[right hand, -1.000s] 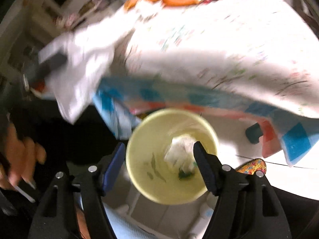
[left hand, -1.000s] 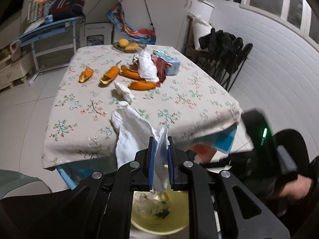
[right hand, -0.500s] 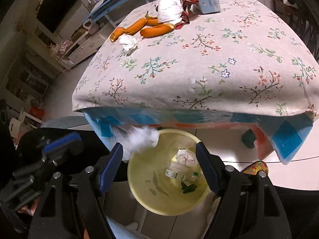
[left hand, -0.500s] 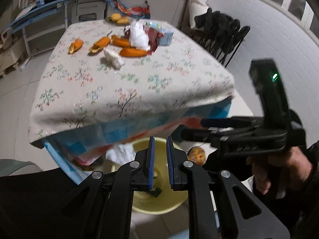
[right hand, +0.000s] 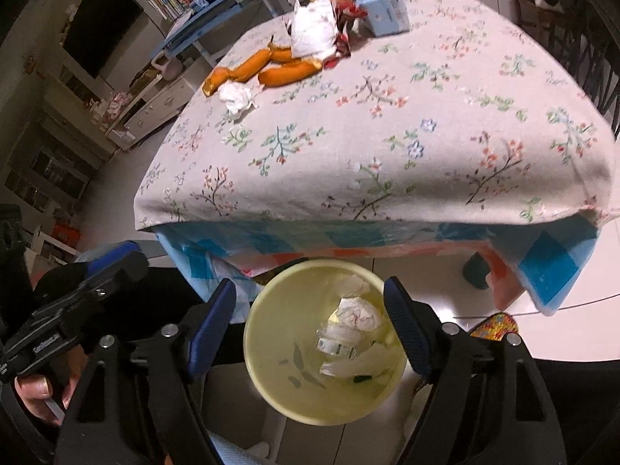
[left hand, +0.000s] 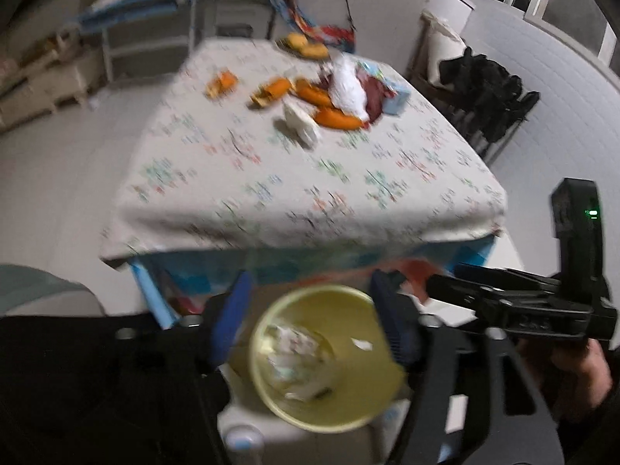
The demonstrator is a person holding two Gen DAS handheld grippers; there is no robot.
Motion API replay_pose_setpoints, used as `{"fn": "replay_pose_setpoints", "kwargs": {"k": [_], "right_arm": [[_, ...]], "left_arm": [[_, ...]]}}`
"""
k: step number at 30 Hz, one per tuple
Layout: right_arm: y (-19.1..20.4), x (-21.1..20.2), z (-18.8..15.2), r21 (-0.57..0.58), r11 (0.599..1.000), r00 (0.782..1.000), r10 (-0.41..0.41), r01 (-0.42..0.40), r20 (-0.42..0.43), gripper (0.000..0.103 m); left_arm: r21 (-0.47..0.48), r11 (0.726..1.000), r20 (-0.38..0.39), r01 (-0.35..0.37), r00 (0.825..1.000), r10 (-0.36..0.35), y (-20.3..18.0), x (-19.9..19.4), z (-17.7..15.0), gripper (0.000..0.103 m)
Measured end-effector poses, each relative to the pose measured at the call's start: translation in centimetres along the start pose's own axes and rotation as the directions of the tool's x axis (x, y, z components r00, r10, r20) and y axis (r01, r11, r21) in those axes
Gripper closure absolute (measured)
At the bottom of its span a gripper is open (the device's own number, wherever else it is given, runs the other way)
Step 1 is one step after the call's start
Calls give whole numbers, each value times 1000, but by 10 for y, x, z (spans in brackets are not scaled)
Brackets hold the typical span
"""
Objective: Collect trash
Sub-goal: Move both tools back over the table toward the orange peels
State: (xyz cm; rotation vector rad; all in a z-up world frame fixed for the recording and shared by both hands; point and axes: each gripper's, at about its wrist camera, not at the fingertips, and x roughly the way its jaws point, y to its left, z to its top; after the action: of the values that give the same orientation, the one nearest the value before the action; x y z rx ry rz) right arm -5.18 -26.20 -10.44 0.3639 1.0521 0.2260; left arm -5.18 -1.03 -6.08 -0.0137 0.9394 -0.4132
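- Below me sits a yellow bin (right hand: 310,395), just in front of the desk (right hand: 387,124) edge; both wrist views look down into it.
- In the right wrist view I make out the contents: crumpled white tissues (right hand: 358,312), a clear plastic bottle with a label (right hand: 337,343), more pale wrapping and a small dark scrap at the bottom.
- The left wrist view is blurred by motion, so there I only see a pale heap in the bin (left hand: 333,364) and cannot tell the pieces apart.
- My left gripper (left hand: 314,317) is spread wide with nothing between its blue pads, hanging over the bin.
- My right gripper (right hand: 310,325) is also wide open and holds nothing, its fingers either side of the bin's rim in the picture.
- More trash lies at the far end of the desk: a crumpled tissue (right hand: 235,97), orange peels (right hand: 263,69), a white plastic bag (right hand: 314,31) over something dark red, with a light blue tissue box (right hand: 383,13) beside it.
- Only the left view shows a plate of yellow fruit (left hand: 304,47) at the far edge and dark clothes on a rack (left hand: 488,89) to the right.
- Each view shows the other gripper off to its side.
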Motion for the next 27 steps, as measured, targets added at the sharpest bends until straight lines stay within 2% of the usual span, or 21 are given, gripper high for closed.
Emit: {"fn": "replay_pose_setpoints", "kwargs": {"k": [2, 10, 15, 27], "right_arm": [[2, -4, -1, -13, 1000, 1000, -13, 13, 24, 26], [14, -21, -1, -62, 994, 985, -81, 91, 152, 20], [13, -26, 0, -64, 991, 975, -105, 119, 194, 18], [9, -30, 0, -35, 990, 967, -124, 135, 221, 16]], "left_arm": [[16, 999, 25, -40, 999, 40, -2, -2, 1, 25], [20, 985, 118, -171, 979, 167, -1, -10, 7, 16], [5, 982, 125, -187, 975, 185, 1, -9, 9, 15], [-10, 981, 127, -194, 973, 194, 3, -7, 9, 14]]}}
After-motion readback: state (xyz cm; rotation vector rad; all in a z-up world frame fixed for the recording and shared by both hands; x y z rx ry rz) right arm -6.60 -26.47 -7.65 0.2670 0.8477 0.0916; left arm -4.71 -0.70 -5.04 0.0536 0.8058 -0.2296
